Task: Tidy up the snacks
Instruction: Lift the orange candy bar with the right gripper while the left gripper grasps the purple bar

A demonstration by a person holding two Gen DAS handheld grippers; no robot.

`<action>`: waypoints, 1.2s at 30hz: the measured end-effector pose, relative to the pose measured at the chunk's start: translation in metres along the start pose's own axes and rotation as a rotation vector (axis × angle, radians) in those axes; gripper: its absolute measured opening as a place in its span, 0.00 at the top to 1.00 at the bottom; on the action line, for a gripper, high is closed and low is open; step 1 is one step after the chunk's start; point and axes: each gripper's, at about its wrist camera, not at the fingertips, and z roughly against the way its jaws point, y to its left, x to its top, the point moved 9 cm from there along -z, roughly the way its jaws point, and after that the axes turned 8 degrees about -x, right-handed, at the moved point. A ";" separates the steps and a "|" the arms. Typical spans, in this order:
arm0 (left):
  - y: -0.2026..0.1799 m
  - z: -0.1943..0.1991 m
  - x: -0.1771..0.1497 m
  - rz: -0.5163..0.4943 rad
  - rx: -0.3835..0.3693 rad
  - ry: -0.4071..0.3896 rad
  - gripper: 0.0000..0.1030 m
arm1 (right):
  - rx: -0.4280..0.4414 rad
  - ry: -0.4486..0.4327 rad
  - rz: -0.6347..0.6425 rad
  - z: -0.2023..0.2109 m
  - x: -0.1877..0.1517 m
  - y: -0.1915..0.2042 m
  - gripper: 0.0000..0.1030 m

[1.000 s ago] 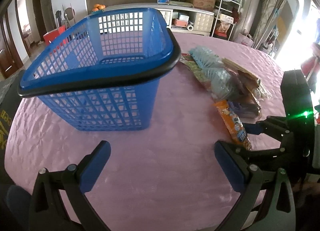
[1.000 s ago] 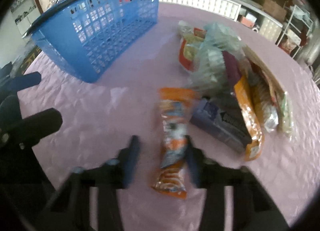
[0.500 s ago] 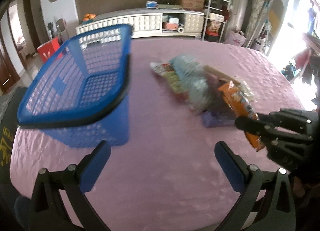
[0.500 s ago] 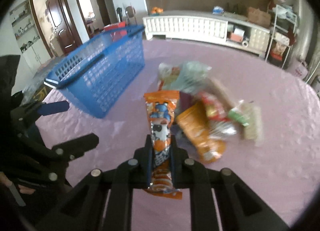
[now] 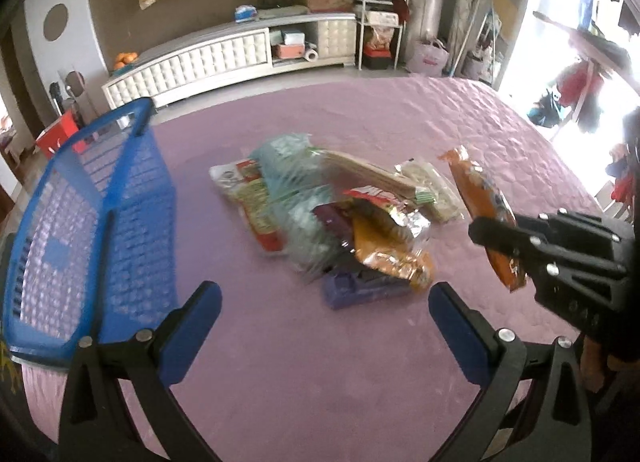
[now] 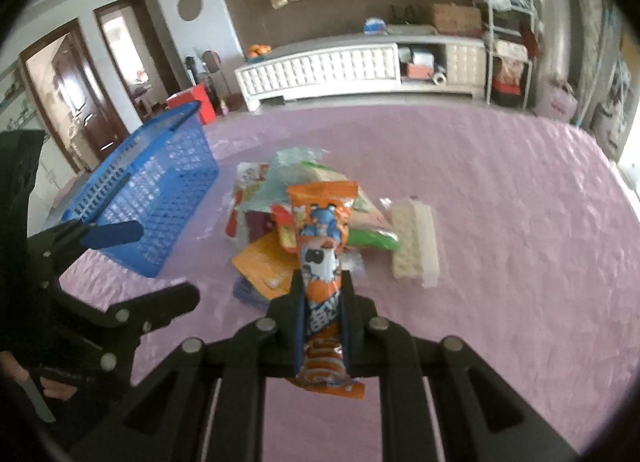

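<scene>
Carrying the orange snack packet [image 6: 323, 262] clamped firmly in the right gripper [image 6: 320, 302], keeping it level toward the blue basket [image 6: 152, 198], left gripper [image 5: 324, 326] hanging open and empty.

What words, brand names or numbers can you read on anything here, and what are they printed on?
None can be read for certain.
Orange snack packet in the right gripper: blue and white lettering, too blurred to read.
Red and silver packet in the snack pile: white lettering, blurred.
Green and red packet: print too small.
Blue basket: no text visible.
</scene>
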 end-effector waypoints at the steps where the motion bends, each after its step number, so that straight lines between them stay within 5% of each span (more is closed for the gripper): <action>1: -0.001 -0.006 0.002 0.005 -0.009 0.012 0.05 | -0.012 0.016 -0.013 -0.004 -0.002 -0.006 0.83; 10: -0.007 -0.062 0.007 0.097 -0.095 0.109 0.27 | -0.058 0.069 -0.056 -0.011 -0.005 -0.031 0.83; 19: -0.022 -0.079 0.009 0.141 -0.186 0.145 0.73 | -0.039 0.085 -0.059 -0.011 -0.007 -0.030 0.83; 30: -0.029 -0.065 0.008 0.148 -0.211 0.113 0.95 | -0.037 0.086 -0.052 -0.013 -0.008 -0.025 0.83; 36: -0.036 -0.039 0.010 0.067 -0.210 0.053 0.97 | -0.022 0.047 -0.034 -0.002 -0.006 -0.014 0.83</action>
